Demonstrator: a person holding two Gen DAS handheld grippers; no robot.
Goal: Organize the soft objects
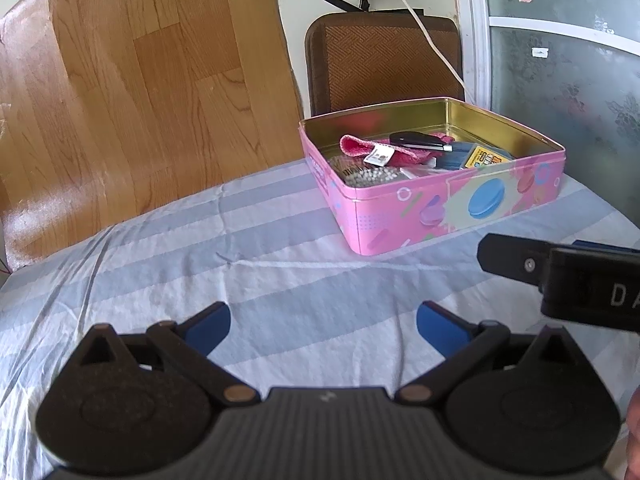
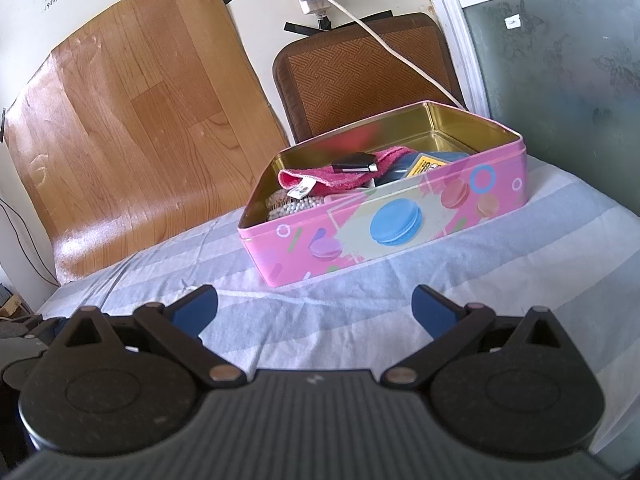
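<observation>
Pink tin (image 2: pixel 400 216) printed with blue, purple and orange macarons, gold inside. Pink towel (image 2: pixel 340 178) in it. Sheet (image 1: pixel 280 264) striped pale blue and white. Brown herringbone cushion (image 2: pixel 360 72).

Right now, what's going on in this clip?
A person holds two grippers above a striped bedsheet, both open and empty. The left gripper and right gripper face an open pink tin holding a pink cloth, a black device and other small items. Nothing is being grasped yet.

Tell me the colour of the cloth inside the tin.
Pink cloth; clearest in the right wrist view.
</observation>
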